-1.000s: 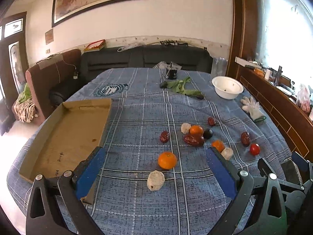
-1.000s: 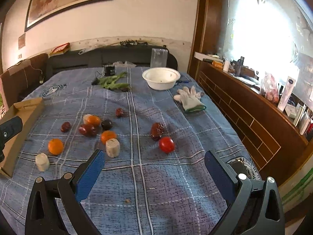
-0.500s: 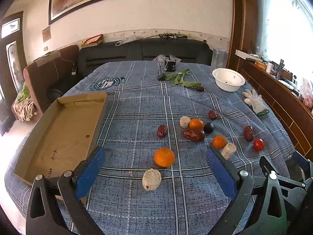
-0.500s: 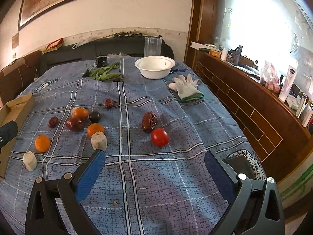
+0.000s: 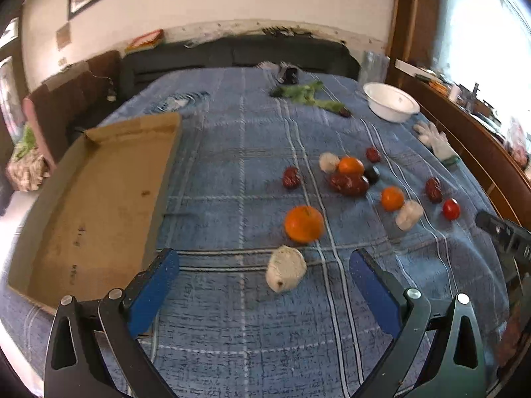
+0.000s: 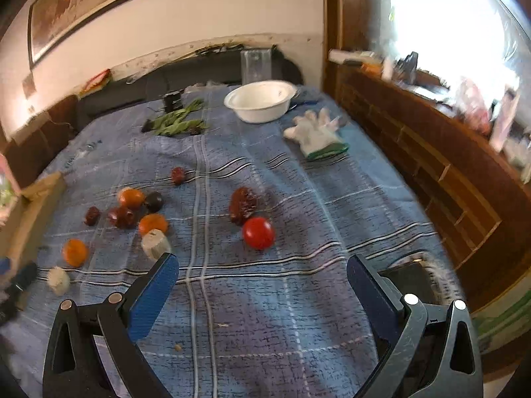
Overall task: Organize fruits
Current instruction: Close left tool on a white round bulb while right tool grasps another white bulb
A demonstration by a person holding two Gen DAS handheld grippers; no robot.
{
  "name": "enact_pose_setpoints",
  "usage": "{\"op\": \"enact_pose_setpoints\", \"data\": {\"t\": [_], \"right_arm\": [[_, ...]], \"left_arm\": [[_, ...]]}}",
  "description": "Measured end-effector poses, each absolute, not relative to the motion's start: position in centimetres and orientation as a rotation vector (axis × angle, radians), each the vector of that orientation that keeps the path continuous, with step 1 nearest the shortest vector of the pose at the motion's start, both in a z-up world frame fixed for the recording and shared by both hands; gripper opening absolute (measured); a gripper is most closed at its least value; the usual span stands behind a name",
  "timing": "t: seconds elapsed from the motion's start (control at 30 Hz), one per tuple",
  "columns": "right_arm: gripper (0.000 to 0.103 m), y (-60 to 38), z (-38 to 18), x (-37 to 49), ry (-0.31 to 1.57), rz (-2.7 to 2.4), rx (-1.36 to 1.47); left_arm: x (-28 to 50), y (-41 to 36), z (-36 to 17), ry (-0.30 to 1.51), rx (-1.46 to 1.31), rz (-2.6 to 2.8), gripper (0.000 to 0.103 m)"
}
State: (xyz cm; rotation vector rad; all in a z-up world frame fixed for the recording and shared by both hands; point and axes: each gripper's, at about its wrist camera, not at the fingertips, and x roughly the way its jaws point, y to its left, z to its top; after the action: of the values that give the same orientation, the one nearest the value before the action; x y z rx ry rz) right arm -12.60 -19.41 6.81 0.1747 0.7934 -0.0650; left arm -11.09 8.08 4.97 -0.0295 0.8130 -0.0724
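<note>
At the bottom of the left wrist view the left hand-held gripper (image 5: 264,277) is spread wide and empty, framing a pale wrapped fruit (image 5: 285,268) on the blue checked table (image 5: 232,315). The right hand-held gripper (image 6: 262,280) is likewise spread, with a red tomato (image 6: 258,232) just beyond it at frame centre. This looks like the approach before a first pick; next, each should descend around its fruit and close gently. Further up lie an orange (image 5: 303,224) and dark dates. At left, the cardboard tray (image 5: 99,192) holds nothing. At upper right, the white bowl (image 6: 260,103) appears empty.
</note>
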Motion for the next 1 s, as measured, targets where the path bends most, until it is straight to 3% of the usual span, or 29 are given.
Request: {"op": "enact_pose_setpoints", "data": {"t": [0.1, 0.17, 0.23, 0.5, 0.6, 0.63, 0.7, 0.73, 0.83, 1.0], "right_arm": [[0.091, -19.5, 6.5, -11.5, 0.848, 0.032, 0.247], [0.073, -18.8, 6.2, -10.5, 0.889, 0.106, 0.266], [0.068, -17.9, 6.0, -9.7, 0.912, 0.163, 0.270], [0.068, -13.0, 4.0, -6.4, 0.977, 0.223, 0.130], [0.068, -11.7, 3.1, -5.5, 0.992, 0.214, 0.090], [0.066, -11.5, 2.9, -5.2, 0.993, 0.212, 0.080], [0.052, -10.9, 2.5, -5.0, 0.997, 0.205, 0.053], [0.040, -10.9, 2.4, -5.0, 1.002, 0.203, 0.045], [0.028, -10.7, 2.6, -5.3, 0.992, 0.214, 0.051], [0.028, -10.4, 4.4, -7.1, 0.945, 0.239, 0.069]], "left_arm": [[-10.1, 7.8, 4.7, 0.843, -0.057, -0.148, 0.095], [-9.2, 7.6, 4.7, 0.858, -0.075, -0.187, 0.087], [-8.3, 7.3, 4.3, 0.869, -0.063, -0.190, 0.087], [-7.2, 7.6, 1.6, 0.966, -0.064, -0.199, 0.086], [-7.1, 7.4, 1.3, 0.977, -0.050, -0.199, 0.067], [-7.1, 7.1, 1.3, 0.968, -0.014, -0.172, 0.054], [-7.2, 6.7, 1.3, 0.962, 0.030, -0.145, 0.038], [-7.3, 6.8, 1.4, 0.960, 0.030, -0.149, 0.028], [-7.6, 7.4, 1.6, 0.968, -0.013, -0.170, 0.028], [-8.7, 9.6, 3.4, 0.943, -0.116, -0.198, 0.028]]}}
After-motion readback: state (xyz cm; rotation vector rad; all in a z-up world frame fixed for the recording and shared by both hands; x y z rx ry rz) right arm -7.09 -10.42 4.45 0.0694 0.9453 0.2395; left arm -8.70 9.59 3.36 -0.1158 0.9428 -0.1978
